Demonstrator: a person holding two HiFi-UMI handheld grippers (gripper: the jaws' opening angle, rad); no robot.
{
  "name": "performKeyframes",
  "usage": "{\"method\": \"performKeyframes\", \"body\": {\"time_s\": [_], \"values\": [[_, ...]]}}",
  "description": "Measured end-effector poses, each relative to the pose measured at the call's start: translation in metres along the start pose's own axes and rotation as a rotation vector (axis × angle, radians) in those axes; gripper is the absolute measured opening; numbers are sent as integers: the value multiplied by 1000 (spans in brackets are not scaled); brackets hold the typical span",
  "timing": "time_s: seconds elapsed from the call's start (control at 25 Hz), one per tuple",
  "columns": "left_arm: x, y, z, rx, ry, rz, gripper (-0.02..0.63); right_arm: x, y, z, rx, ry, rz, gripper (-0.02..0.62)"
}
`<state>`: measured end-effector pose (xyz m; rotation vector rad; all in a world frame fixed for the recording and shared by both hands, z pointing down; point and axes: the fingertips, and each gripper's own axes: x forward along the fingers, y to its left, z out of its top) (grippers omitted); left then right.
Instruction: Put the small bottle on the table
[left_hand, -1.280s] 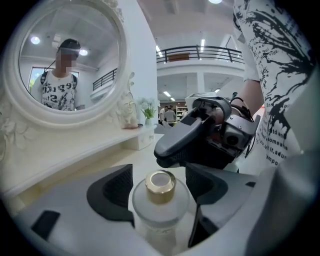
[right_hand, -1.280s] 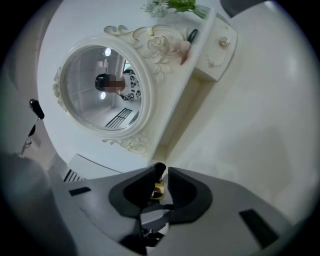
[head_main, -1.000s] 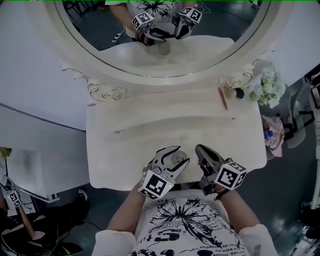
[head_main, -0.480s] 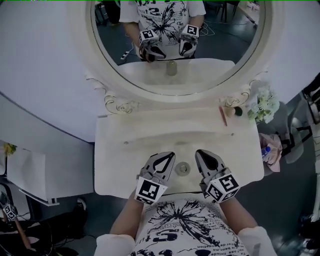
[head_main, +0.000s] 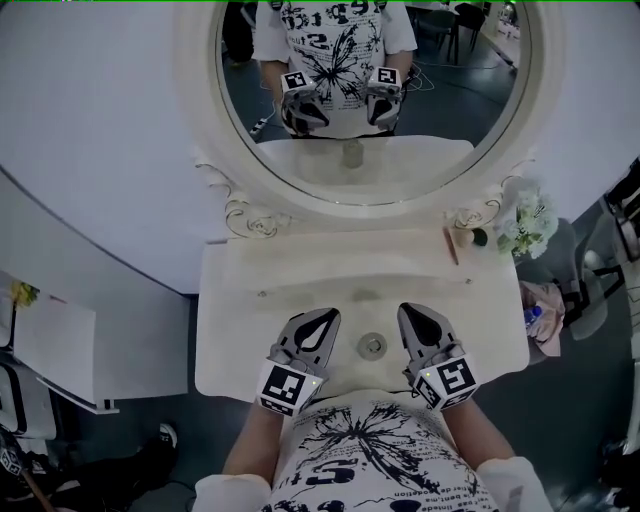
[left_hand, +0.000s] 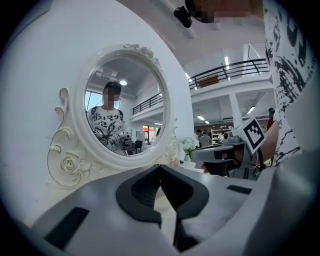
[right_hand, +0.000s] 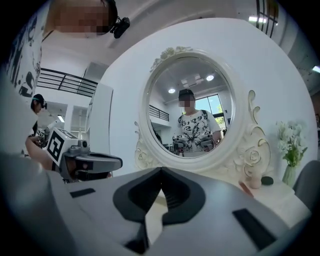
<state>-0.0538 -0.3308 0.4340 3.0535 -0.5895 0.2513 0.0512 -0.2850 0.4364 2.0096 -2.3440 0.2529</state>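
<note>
The small bottle (head_main: 372, 346) stands upright near the front edge of the white dressing table (head_main: 240, 330), seen from above as a round cap. My left gripper (head_main: 329, 316) lies just left of it, shut and empty. Just right of it my right gripper (head_main: 407, 311) is also shut and empty. Neither touches the bottle. In the left gripper view the jaws (left_hand: 160, 167) meet with nothing between them, and the right gripper (left_hand: 225, 152) shows beside them. The right gripper view shows its jaws (right_hand: 161, 170) closed and the left gripper (right_hand: 85, 162) at the left. Both gripper views hide the bottle.
An oval mirror (head_main: 370, 90) in a carved white frame stands at the back and reflects the grippers and the bottle. A pencil-like stick (head_main: 451, 245), two small items (head_main: 466, 240) and white flowers (head_main: 527, 222) sit at the back right. A white cabinet (head_main: 60, 345) stands left.
The left gripper, open around the bottle a second ago, has let go, shut and drawn left. The bottle now stands free between the grippers. The head view has tilted up.
</note>
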Motion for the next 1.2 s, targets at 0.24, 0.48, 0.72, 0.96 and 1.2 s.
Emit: {"method": "performKeyframes", "body": {"time_s": [0.24,0.48,0.72,0.96,1.2], "values": [[-2,5,3,-8,-15,21,20,1,16,-5,-90,39,48,17],[-3,1,5,-4,-25,14,20,-2,21,-11,-89,53,55,17],[-6,-5,5,-10,-35,1,20,-7,24,-16,-67,65,53,17],[-5,-13,-1,27,-25,9,20,-12,24,-20,-68,71,37,17],[-7,-15,-6,30,16,13,20,-15,25,-21,-65,71,43,17]]}}
